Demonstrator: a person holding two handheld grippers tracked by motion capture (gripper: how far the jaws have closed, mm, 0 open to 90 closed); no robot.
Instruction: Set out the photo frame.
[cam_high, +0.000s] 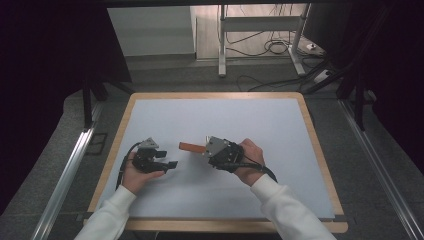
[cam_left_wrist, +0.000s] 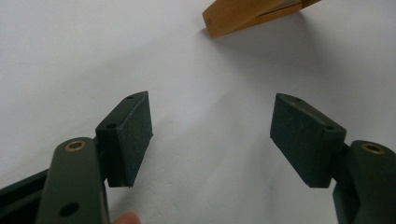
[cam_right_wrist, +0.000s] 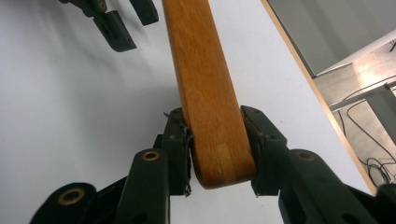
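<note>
A flat wooden piece (cam_high: 192, 147) with rounded ends sticks out to the left of my right gripper (cam_high: 205, 149), near the middle of the white table top (cam_high: 225, 117). In the right gripper view both pads press on the sides of the wooden piece (cam_right_wrist: 205, 84) near its rounded end, so my right gripper (cam_right_wrist: 215, 135) is shut on it. My left gripper (cam_high: 170, 164) rests low over the table at the left, pointing right. Its jaws stand wide apart in the left gripper view, so the left gripper (cam_left_wrist: 212, 130) is open with nothing between its pads. One end of the wooden piece (cam_left_wrist: 247, 16) shows beyond it.
The table has a wooden rim (cam_high: 315, 145). Behind it stand a metal frame (cam_high: 221, 45) and loose cables (cam_high: 272, 47) on the floor. Metal rails (cam_high: 70, 170) run along both sides. The left gripper (cam_right_wrist: 123, 23) appears at the top left of the right gripper view.
</note>
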